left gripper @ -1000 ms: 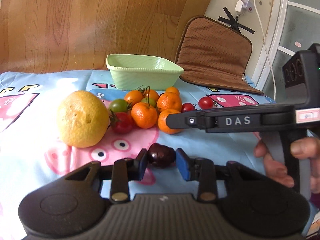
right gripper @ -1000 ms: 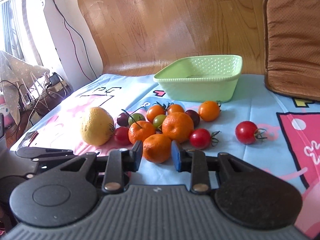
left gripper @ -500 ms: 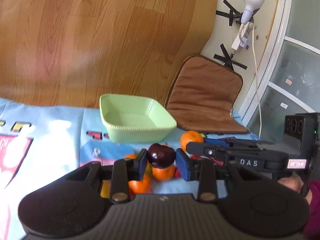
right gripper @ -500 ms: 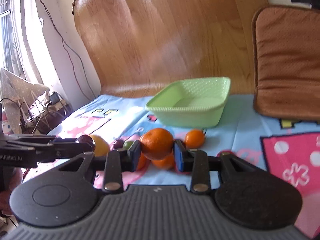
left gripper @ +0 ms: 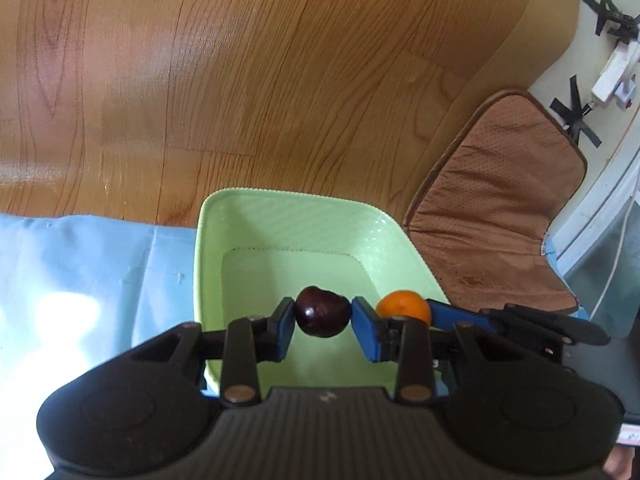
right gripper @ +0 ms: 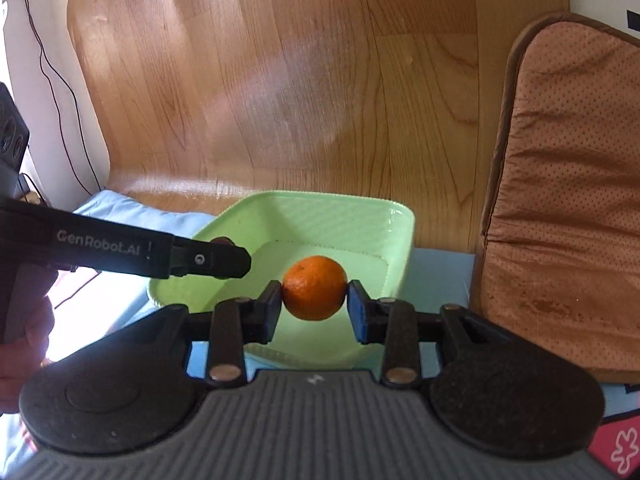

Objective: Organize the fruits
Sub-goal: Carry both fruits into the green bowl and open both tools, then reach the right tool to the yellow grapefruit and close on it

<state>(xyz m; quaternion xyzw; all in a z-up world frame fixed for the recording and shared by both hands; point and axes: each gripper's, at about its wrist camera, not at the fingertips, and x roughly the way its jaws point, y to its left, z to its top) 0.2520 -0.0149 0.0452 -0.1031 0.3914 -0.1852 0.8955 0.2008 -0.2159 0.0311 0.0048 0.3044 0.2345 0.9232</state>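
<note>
We hold one fruit in each tool, both poised over the green bowl [left gripper: 208, 264], which fills the lower centre of each view and looks bare inside, so by our reading nothing has yet been sorted into it. Our left gripper [left gripper: 322, 317] is clenched on a dark purple fruit [left gripper: 322, 312], its blue pads pressing either side, hanging above the near part of the bowl's floor. Our right gripper [right gripper: 314, 300] grasps a small orange [right gripper: 314, 287] the same way, above the bowl's middle in its own view and at the bowl's right rim in the left view. What remains, we judge, is to lower and let go of both, then fetch whatever other fruit lies out of sight. Room is tight between the tools: the left one reaches in from the left of the right view, its tip near the orange. The bowl's walls slope outward, giving an easy drop. A brown cushion [right gripper: 560, 208] stands just right of the bowl, the blue cloth [left gripper: 88, 264] spreads left, and the wooden panel [left gripper: 240, 80] rises behind.
</note>
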